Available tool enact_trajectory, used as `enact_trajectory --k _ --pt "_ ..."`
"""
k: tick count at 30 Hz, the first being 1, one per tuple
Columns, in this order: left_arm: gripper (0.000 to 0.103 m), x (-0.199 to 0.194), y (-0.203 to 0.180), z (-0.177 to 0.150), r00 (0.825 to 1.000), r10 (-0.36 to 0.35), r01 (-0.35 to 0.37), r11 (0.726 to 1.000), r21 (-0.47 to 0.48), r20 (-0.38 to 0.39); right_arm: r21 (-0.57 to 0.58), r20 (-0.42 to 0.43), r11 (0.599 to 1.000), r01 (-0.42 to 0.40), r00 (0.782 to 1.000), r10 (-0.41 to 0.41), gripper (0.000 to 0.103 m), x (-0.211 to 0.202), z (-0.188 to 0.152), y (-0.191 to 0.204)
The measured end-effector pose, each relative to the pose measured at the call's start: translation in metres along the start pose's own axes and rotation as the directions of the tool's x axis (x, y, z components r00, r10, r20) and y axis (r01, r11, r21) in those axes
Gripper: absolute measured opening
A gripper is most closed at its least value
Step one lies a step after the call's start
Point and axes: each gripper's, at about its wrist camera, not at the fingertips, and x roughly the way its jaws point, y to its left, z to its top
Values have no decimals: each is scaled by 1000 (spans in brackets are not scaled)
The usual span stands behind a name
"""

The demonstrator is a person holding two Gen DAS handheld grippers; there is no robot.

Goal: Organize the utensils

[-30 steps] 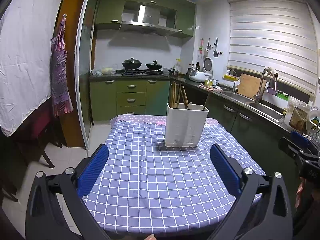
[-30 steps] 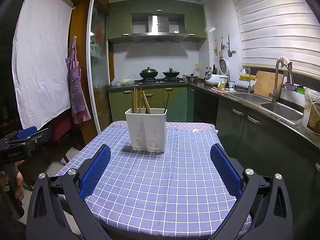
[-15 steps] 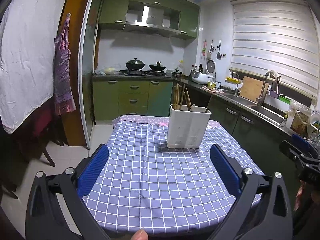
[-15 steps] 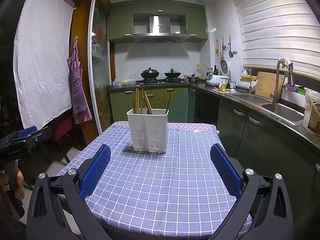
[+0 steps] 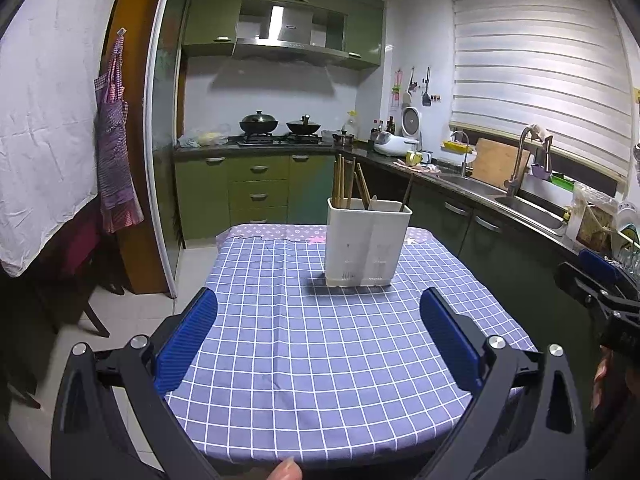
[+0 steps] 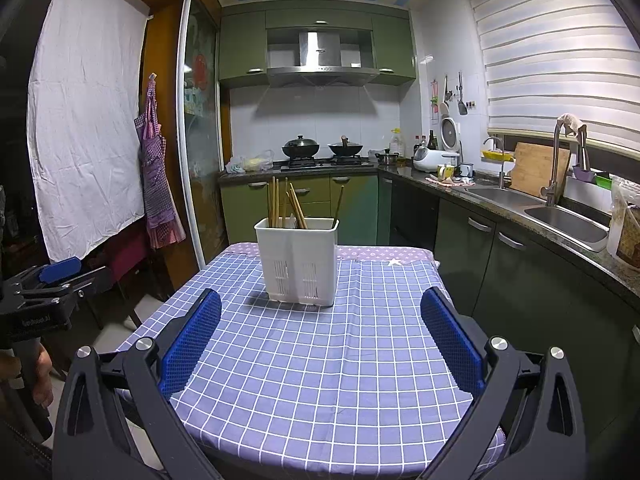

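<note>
My table (image 5: 304,360), under a purple checked cloth, is the biggest thing before me, and the white caddy (image 5: 366,242) stands upright on its far half, well apart from both my tongs. The caddy looks split into two compartments: the left one holds a bunch of wooden chopsticks (image 5: 346,184) leaning together with what may be a pale spoon handle (image 5: 373,202) beside them, though I can't be sure of that; the right one holds a single dark stick (image 5: 407,193). My left tongs (image 5: 318,338) hang wide open over the near cloth, gripping nothing. My right tongs (image 6: 320,338) are likewise spread wide and empty.
</note>
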Motion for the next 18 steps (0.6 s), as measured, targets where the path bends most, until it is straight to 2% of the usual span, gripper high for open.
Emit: enact_trajectory --k 18 --pt "96 2 -3 -2 1000 -3 3 1000 13 -6 2 1 1000 -4 1000 4 98 1 -2 1"
